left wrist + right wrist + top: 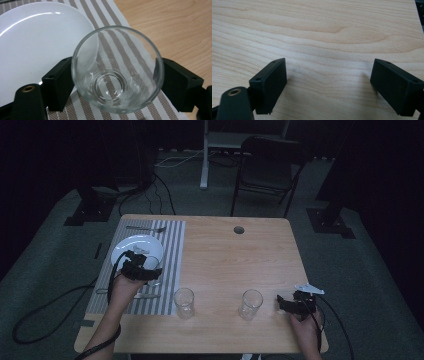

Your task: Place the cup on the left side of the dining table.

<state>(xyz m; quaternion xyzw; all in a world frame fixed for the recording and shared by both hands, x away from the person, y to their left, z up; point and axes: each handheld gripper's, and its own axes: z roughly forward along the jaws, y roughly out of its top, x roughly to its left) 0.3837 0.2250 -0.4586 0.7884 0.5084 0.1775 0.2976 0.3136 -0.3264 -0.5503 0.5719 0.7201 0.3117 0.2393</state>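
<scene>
- The left gripper (117,82) has a clear glass (117,70) standing upright between its jaws on the striped placemat (120,17), just beside the white plate (37,37); whether the jaws press the glass I cannot tell.
- Well apart from the plate, the right gripper (328,82) hangs over the bare wooden table (317,30), jaws spread wide, holding nothing.

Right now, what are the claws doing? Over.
Left claw around glass on mat, grip unclear. Right claw open, empty, over table. Plate beside glass.
</scene>
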